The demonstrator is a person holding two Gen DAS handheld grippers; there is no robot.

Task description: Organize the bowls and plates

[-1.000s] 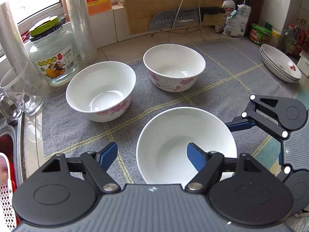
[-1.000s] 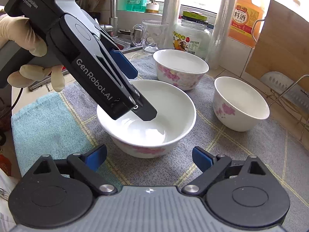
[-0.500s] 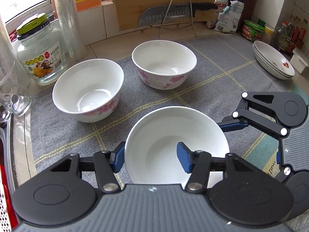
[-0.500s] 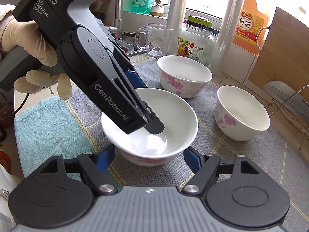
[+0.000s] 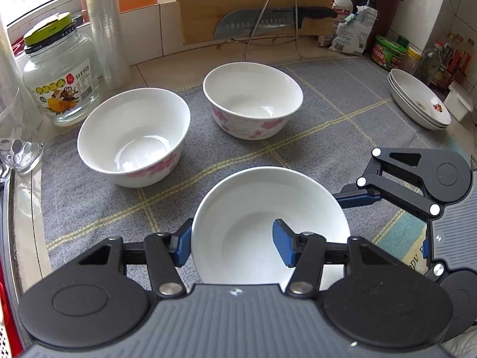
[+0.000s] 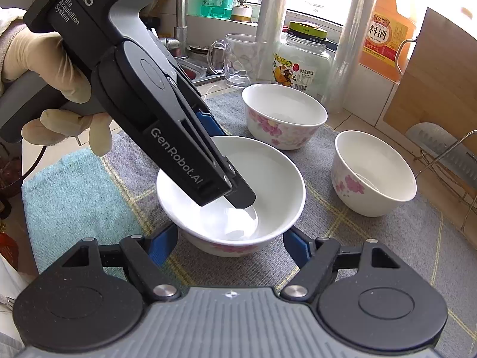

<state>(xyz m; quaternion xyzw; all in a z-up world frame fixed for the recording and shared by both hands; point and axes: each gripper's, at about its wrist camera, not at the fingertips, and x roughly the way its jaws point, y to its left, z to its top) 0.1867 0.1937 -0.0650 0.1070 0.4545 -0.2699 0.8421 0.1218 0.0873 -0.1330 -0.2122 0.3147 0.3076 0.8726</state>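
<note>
I have the near bowl [image 5: 268, 223] pinched by its rim in the left gripper [image 5: 232, 246], right gripper [image 6: 229, 246] clasping its sides, so I lift level

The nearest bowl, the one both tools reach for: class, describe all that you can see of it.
The nearest bowl is glossy white, ceramic by its look, with pink flowers low on the outside. It is empty and stands upright on the grey checked cloth. The left tool pinches its rim, one finger inside, one outside. The right tool straddles it with a blue pad at each side.
</note>
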